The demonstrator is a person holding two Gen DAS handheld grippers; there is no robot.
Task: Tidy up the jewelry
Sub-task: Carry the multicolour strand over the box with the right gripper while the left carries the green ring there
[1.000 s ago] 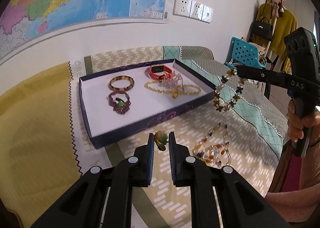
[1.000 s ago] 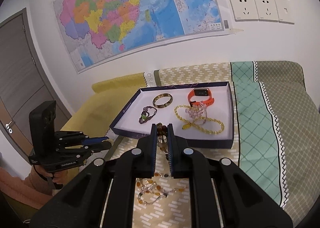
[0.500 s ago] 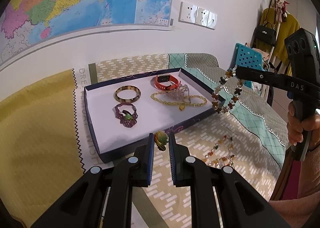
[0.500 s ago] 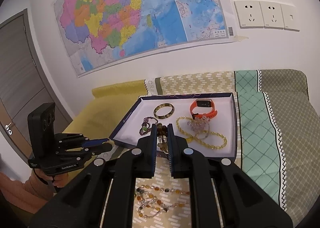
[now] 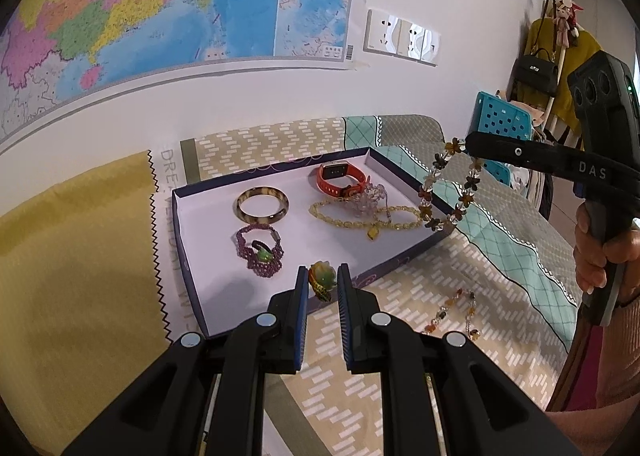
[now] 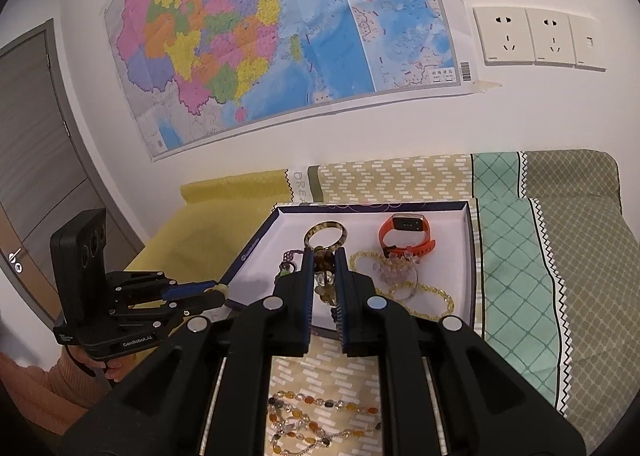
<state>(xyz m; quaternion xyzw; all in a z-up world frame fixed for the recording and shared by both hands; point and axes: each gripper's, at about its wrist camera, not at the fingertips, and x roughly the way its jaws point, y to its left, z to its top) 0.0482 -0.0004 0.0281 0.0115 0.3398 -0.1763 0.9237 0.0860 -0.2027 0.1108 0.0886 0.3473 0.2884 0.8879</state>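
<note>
A dark-blue tray (image 5: 404, 258) with a white floor lies on the bed. It holds a tan bangle (image 5: 262, 205), an orange watch (image 5: 341, 178), a yellow bead necklace (image 5: 360, 218), a clear crystal piece (image 5: 370, 196) and a purple bracelet (image 5: 260, 252). My left gripper (image 5: 323, 280) is shut on a green-and-orange ring (image 5: 322, 279) over the tray's near edge. My right gripper (image 6: 324, 268) is shut on a flower-bead bracelet (image 5: 448, 192), which hangs above the tray's right side. A multicolour bead necklace (image 6: 316, 416) lies on the bedspread in front of the tray.
The bedspread has a yellow part (image 5: 72, 256) at left and teal and grey-green patterned parts (image 6: 520, 256) at right. A wall with a map (image 6: 280, 36) and sockets (image 6: 532, 36) stands behind. A blue chair (image 5: 502, 124) and hung clothes (image 5: 560, 52) are at far right.
Both grippers have moved forward toward the tray. The ring now sits over the tray's near edge, and the hanging bracelet has come over the tray's right side.
</note>
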